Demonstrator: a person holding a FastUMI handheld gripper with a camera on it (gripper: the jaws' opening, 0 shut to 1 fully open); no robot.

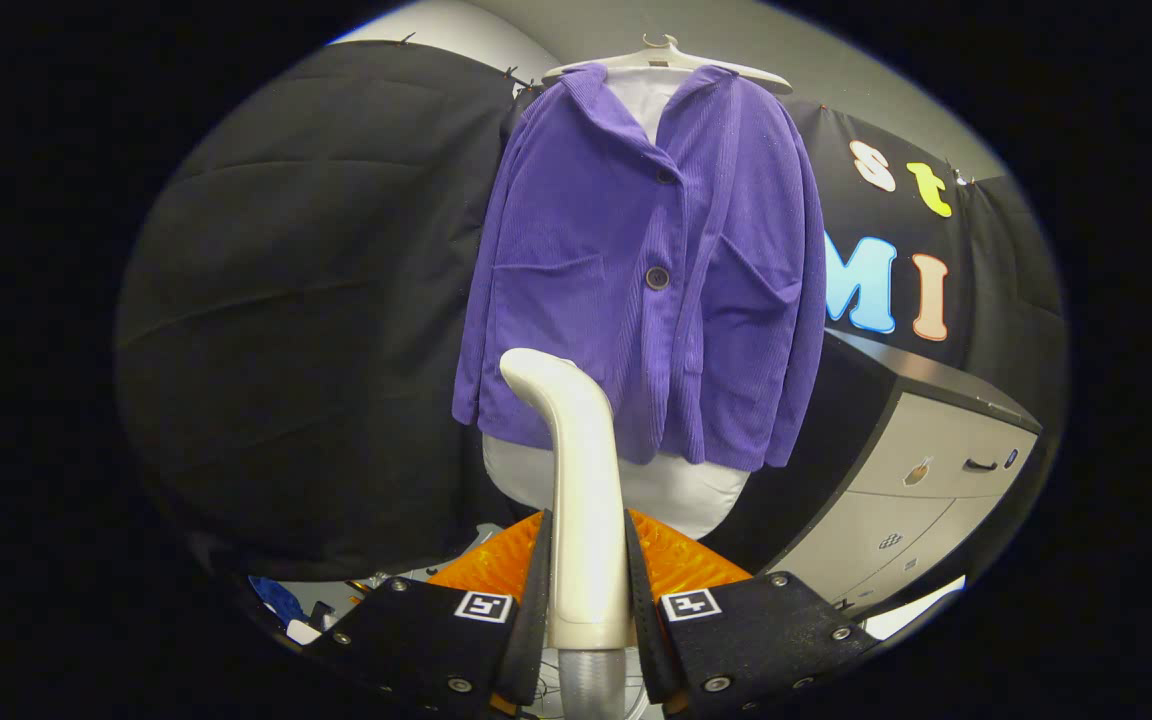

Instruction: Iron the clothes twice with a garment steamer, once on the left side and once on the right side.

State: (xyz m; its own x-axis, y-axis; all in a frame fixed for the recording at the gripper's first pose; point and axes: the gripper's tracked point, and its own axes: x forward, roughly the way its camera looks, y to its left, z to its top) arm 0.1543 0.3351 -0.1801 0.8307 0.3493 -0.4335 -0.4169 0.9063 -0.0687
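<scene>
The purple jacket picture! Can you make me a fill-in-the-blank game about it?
1. The purple jacket hangs on a white ____.
2. The gripper is shut on the handle of the garment ____.
3. The steamer's head is in front of the jacket's ____ hem.
4. A grey cabinet with ____ stands beside the jacket.

Missing words: hanger; steamer; bottom; drawers
</scene>
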